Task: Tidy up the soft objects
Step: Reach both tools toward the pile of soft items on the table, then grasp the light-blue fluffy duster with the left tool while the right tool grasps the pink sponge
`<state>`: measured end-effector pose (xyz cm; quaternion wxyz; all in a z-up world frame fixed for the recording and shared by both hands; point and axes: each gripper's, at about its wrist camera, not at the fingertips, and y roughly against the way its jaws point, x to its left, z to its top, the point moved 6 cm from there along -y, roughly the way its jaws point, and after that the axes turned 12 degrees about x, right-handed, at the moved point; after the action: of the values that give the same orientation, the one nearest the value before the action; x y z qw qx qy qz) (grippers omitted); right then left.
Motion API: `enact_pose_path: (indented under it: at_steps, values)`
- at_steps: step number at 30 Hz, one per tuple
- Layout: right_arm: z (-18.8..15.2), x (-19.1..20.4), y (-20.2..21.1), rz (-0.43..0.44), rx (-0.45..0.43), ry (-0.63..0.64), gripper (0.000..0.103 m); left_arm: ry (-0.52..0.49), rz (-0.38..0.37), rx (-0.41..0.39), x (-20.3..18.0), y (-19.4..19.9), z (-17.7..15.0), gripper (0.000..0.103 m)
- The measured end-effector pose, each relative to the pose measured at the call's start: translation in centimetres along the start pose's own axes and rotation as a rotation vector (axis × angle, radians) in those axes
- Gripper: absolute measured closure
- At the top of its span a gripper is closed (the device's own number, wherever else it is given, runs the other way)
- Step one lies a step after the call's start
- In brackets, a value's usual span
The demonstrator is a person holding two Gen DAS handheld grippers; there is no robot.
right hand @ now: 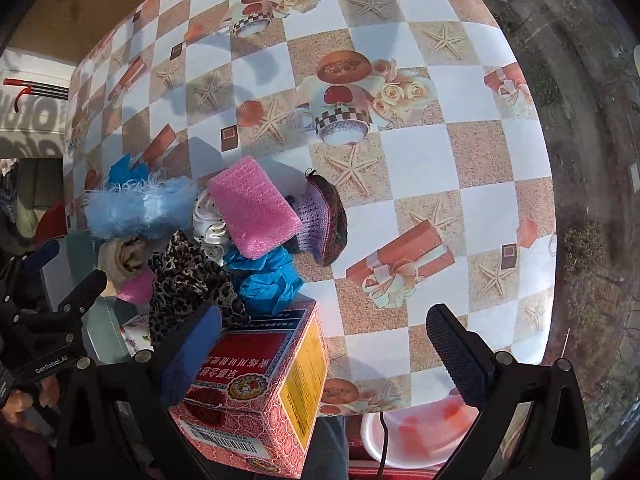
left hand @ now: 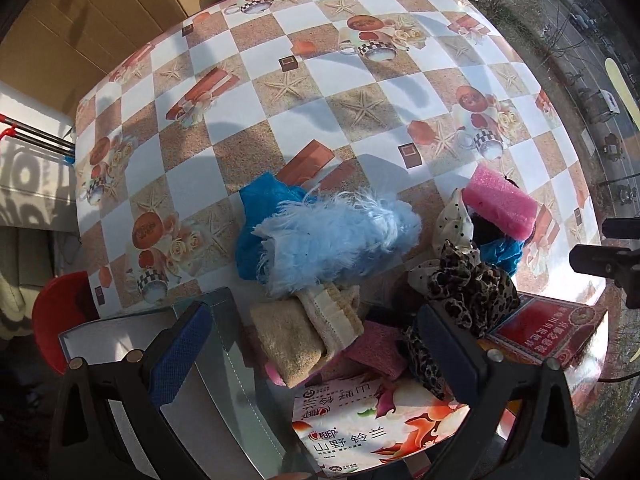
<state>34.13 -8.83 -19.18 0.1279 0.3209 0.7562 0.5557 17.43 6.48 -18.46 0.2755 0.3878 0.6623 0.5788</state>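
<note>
A heap of soft things lies at the near edge of the checkered table (left hand: 304, 92). It holds a fluffy light-blue cloth (left hand: 336, 236) (right hand: 140, 208), a blue mesh puff (left hand: 256, 208) (right hand: 268, 280), a folded beige towel (left hand: 296, 332), a pink sponge (left hand: 500, 204) (right hand: 252, 212), a leopard scrunchie (left hand: 468, 284) (right hand: 188, 276), a dotted white scrunchie (left hand: 452, 220) and a purple knitted piece (right hand: 320, 220). My left gripper (left hand: 312, 352) is open above the towel and a tissue pack (left hand: 372, 424). My right gripper (right hand: 324, 352) is open, with a red carton (right hand: 260, 392) beside its left finger.
A grey box (left hand: 132, 344) sits at the left near edge. Cardboard (left hand: 92, 24) stands behind the table at the left. A red stool (left hand: 56, 320) is below the table's left side. A white bowl (right hand: 416, 436) lies under the right gripper. A window (left hand: 580, 40) is at the right.
</note>
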Motion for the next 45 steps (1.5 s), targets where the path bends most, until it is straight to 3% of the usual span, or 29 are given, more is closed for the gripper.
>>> enact_pose_path:
  at_steps: [6,8,10,11,13,16,19,21,27,33,40,45]
  values:
    - [3.7,1.5,-3.4,-0.099,0.060,0.108,0.000,-0.030,0.015,0.102,-1.1,-2.9,2.9,0.021]
    - [4.9,1.8,-3.9,-0.144,0.063,0.131,0.000,-0.053,-0.014,0.139,-1.7,-3.8,3.6,0.033]
    - [6.6,1.3,-3.6,-0.216,0.031,0.122,0.000,-0.044,-0.023,0.126,-1.8,-4.0,5.0,0.047]
    - [7.5,0.8,-3.0,-0.250,-0.002,0.104,0.000,-0.023,-0.033,0.098,-1.5,-3.7,6.0,0.049]
    - [9.2,-0.8,-1.4,-0.276,-0.067,0.036,0.000,0.068,-0.048,0.021,0.0,-2.1,8.2,0.048]
    - [10.5,-3.5,1.4,-0.186,-0.142,-0.072,0.000,0.179,-0.072,-0.087,2.6,1.1,10.5,0.044]
    - [10.2,-5.4,2.8,-0.099,-0.155,-0.099,0.000,0.160,-0.052,-0.167,3.5,3.8,10.8,0.023]
    - [9.7,-6.5,2.6,-0.063,-0.135,-0.104,0.000,0.125,-0.007,-0.184,3.6,4.4,10.9,0.023]
    - [8.9,-7.6,0.1,0.010,-0.085,-0.120,0.000,0.121,0.007,-0.106,3.8,1.6,9.9,0.023]
    - [9.2,-6.9,0.3,0.017,-0.072,-0.087,0.000,0.262,-0.127,-0.056,3.6,-0.1,11.2,0.023]
    - [10.3,-3.9,0.7,-0.110,-0.119,0.070,0.000,0.445,-0.319,0.059,2.2,-2.7,13.6,0.023]
    - [11.9,-2.2,-0.9,-0.166,-0.099,0.161,0.000,0.545,-0.367,0.105,1.7,-4.5,15.2,0.023]
